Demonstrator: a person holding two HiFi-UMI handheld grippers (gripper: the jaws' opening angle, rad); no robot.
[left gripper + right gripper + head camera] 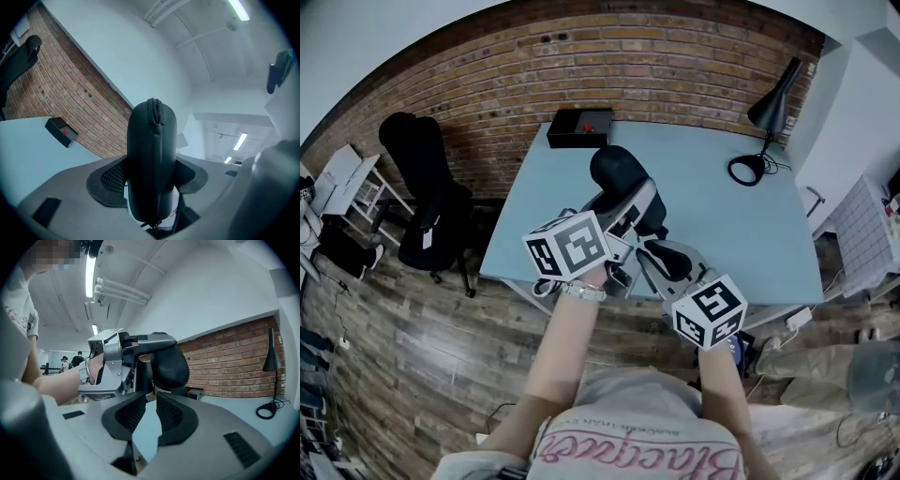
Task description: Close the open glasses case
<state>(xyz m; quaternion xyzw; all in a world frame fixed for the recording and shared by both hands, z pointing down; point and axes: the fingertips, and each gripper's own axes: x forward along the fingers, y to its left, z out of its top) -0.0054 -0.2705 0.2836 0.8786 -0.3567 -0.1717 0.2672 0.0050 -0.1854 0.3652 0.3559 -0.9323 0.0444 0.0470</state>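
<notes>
A black zippered glasses case [617,172] is held up over the near part of the pale blue table [722,225]. My left gripper [630,208] is shut on it. In the left gripper view the case [152,159] stands upright between the pads, its zipper seam facing the camera and its two halves together. My right gripper [666,258] sits just right of and below the left one, open by a narrow gap, with nothing between its pads [173,416]. The right gripper view shows the case [169,364] clamped in the left gripper [117,366] just ahead.
A black box with a red button [580,127] lies at the table's far edge by the brick wall. A black desk lamp [769,122] stands at the far right corner. A black office chair [427,178] is on the wooden floor to the left.
</notes>
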